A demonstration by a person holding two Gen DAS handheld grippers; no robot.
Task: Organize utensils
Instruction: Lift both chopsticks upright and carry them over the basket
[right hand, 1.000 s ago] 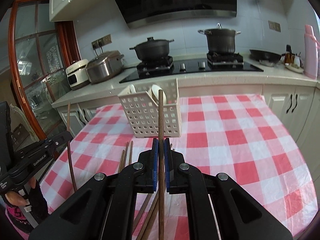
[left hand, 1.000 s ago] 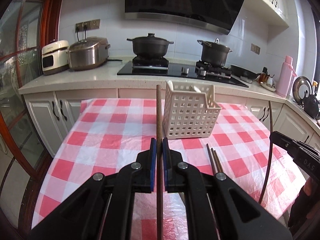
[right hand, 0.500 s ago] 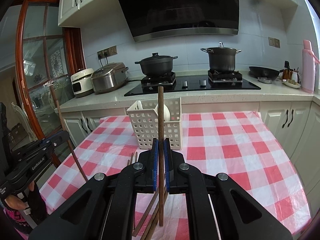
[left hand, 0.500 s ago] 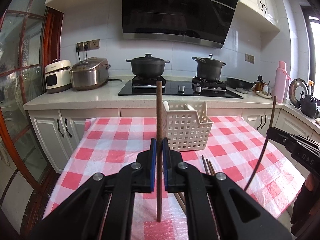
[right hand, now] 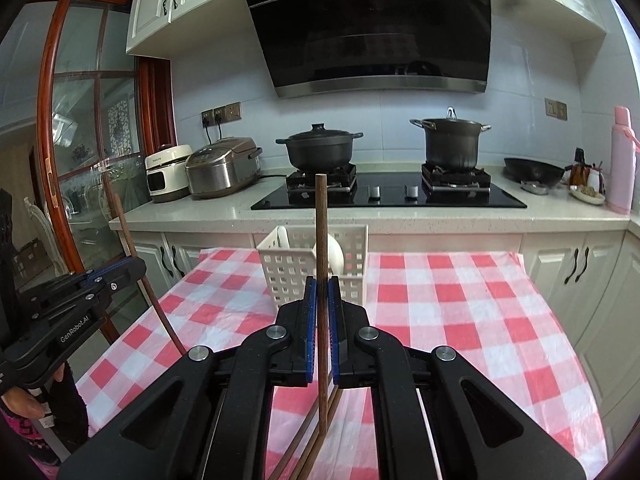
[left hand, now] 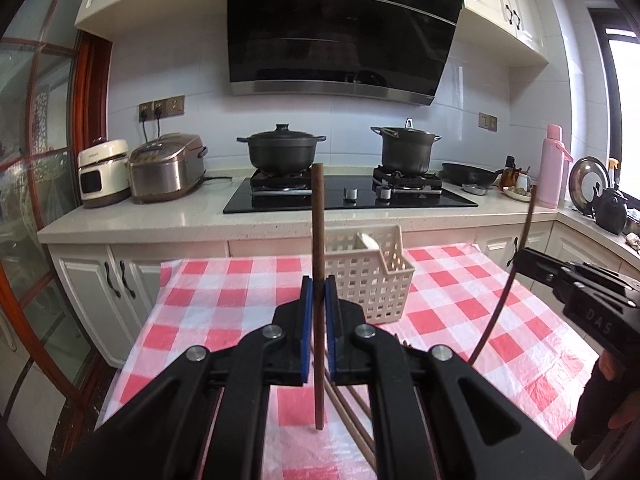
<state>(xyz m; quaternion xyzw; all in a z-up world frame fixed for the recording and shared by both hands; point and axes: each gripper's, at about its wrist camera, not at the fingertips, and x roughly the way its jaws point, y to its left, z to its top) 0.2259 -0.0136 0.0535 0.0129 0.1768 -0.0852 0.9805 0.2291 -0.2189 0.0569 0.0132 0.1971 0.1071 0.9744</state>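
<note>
My left gripper (left hand: 317, 285) is shut on a brown chopstick (left hand: 318, 240) held upright above the table. My right gripper (right hand: 321, 287) is shut on another brown chopstick (right hand: 321, 240), also upright. A white perforated basket (left hand: 368, 276) stands on the red-checked cloth ahead; in the right wrist view the basket (right hand: 316, 268) holds a white spoon (right hand: 334, 258). Loose chopsticks (left hand: 352, 420) lie on the cloth below the left gripper; they also show in the right wrist view (right hand: 308, 444). Each gripper shows in the other's view: the right one (left hand: 576, 292), the left one (right hand: 72, 304).
The table (right hand: 460, 320) has a red-and-white checked cloth. Behind it is a counter (left hand: 160, 216) with a rice cooker (left hand: 166, 168), a stove with two black pots (left hand: 282, 152), a pan and a pink bottle (left hand: 554, 172). A glass door stands at the left.
Both grippers have risen and pulled back with their chopsticks. The basket now looks smaller and lower in both views, and the chopsticks' lower ends hang free above the cloth.
</note>
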